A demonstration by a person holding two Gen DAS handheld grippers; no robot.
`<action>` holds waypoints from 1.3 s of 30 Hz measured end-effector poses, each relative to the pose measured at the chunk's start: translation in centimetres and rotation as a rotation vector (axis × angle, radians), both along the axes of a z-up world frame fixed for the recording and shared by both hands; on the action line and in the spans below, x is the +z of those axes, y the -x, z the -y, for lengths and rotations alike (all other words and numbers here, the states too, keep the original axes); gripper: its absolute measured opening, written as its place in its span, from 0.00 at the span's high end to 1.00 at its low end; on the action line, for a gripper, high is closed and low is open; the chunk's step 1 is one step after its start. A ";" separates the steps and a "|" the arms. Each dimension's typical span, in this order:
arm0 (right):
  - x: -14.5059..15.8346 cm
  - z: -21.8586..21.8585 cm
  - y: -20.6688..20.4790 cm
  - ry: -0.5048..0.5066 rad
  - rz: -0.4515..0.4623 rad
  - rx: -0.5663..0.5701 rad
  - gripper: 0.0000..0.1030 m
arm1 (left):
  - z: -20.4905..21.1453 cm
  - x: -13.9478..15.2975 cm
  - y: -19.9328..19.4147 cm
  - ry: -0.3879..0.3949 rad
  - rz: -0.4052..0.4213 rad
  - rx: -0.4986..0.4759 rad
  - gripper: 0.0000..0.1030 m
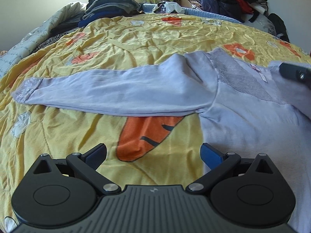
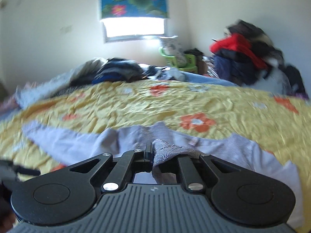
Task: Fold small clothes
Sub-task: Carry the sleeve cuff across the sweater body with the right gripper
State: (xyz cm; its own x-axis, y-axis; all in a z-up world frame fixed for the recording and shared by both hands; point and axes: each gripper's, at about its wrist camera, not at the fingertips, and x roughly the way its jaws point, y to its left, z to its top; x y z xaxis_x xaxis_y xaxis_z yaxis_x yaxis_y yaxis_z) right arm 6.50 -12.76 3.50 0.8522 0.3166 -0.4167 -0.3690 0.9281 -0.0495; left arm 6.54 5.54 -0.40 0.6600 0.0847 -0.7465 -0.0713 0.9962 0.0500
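One lilac top (image 1: 243,120), two grippers, one clamping

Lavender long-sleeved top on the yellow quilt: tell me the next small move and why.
Probably bring the open left gripper forward and left to pinch the lace cuff of the outstretched sleeve. The right gripper is already shut on lace fabric of the lavender long-sleeved top, while that sleeve lies flat and unfolded across the yellow flowered quilt, with the left holding nothing.

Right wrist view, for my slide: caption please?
Right gripper shut on lavender top's lace trim above yellow floral quilt.
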 end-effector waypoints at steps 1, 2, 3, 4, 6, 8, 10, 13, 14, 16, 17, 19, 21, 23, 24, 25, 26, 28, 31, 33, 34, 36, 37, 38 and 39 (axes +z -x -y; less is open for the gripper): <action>-0.2 -1.3 0.2 0.048 0.013 0.026 0.89 | -0.3 0.0 0.0 -0.001 0.000 0.008 0.00; -0.4 -2.6 0.5 0.093 0.026 0.051 0.89 | -0.7 0.0 0.0 -0.003 0.000 0.019 0.00; -0.7 -3.7 0.6 0.129 0.031 0.073 0.89 | -1.0 -0.1 0.0 -0.004 -0.002 0.030 0.00; -1.1 -4.7 0.7 0.159 0.033 0.095 0.89 | -1.4 -0.2 -0.1 -0.003 -0.005 0.040 0.00; -1.8 -6.3 0.8 0.201 0.029 0.132 0.89 | -2.3 -0.3 -0.1 0.000 -0.010 0.062 0.00; -2.7 -7.5 0.7 0.227 0.007 0.151 0.88 | -3.0 -0.3 0.0 0.004 -0.015 0.079 0.00; -3.5 -8.2 0.5 0.241 -0.046 0.177 0.75 | -3.6 -0.3 0.1 0.004 -0.015 0.094 0.00; -4.1 -8.6 1.4 0.253 -0.050 0.197 0.63 | -4.6 -0.2 0.2 -0.002 -0.011 0.116 0.00; -4.1 -8.7 1.7 0.261 -0.046 0.202 0.62 | -4.9 -0.2 0.1 -0.001 -0.010 0.124 0.00; -4.0 -8.8 2.5 0.268 -0.036 0.211 0.59 | -5.8 -0.1 -0.1 -0.003 -0.006 0.151 0.00; -3.9 -8.8 2.8 0.266 -0.034 0.217 0.59 | -6.3 0.0 -0.1 -0.004 -0.003 0.165 0.00; -3.5 -8.9 3.3 0.260 -0.029 0.239 0.55 | -7.5 0.2 -0.2 -0.002 0.003 0.200 0.00; -3.2 -9.2 3.8 0.262 -0.027 0.268 0.52 | -8.7 0.4 -0.3 -0.002 0.007 0.236 0.00; -3.2 -9.5 3.9 0.241 -0.061 0.305 0.49 | -9.9 0.5 -0.4 -0.005 0.009 0.271 0.00; -3.3 -9.7 3.9 0.221 -0.089 0.329 0.48 | -10.6 0.6 -0.4 -0.004 0.010 0.290 0.00; -3.5 -9.8 3.8 0.203 -0.118 0.352 0.47 | -11.1 0.7 -0.3 -0.001 0.012 0.305 0.00; -3.8 -9.9 3.8 0.191 -0.146 0.372 0.46 | -11.6 0.7 -0.3 0.005 0.013 0.319 0.00; -4.5 -10.3 3.7 0.184 -0.188 0.392 0.45 | -12.3 0.6 -0.1 0.018 0.009 0.332 0.00; -5.2 -10.8 3.9 0.203 -0.203 0.395 0.42 | -12.7 0.3 0.1 0.025 -0.002 0.331 0.00; -5.3 -10.8 4.0 0.192 -0.207 0.395 0.39 | -12.8 0.2 0.1 0.023 -0.003 0.327 0.00; -5.3 -10.8 4.0 0.184 -0.212 0.393 0.38 | -13.0 0.2 0.1 0.026 -0.002 0.327 0.00; -5.0 -10.7 4.1 0.160 -0.222 0.386 0.38 | -13.4 0.2 0.2 0.029 0.006 0.337 0.00; -4.8 -10.5 4.1 0.136 -0.228 0.386 0.38 | -13.7 0.3 0.2 0.028 0.010 0.345 0.00; -4.7 -10.3 4.1 0.111 -0.240 0.392 0.38 | -14.0 0.3 0.2 0.026 0.013 0.355 0.00; -4.8 -10.2 4.0 0.091 -0.256 0.398 0.36 | -14.4 0.3 0.1 0.025 0.014 0.367 0.00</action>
State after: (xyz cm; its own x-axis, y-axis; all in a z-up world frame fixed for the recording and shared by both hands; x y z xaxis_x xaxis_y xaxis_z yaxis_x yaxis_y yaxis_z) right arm 2.54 -2.52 -1.29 0.5386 0.5495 -0.6387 -0.7054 0.7086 0.0148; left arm 6.40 19.89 -0.12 0.5994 0.2993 -0.7424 -0.4243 0.9052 0.0223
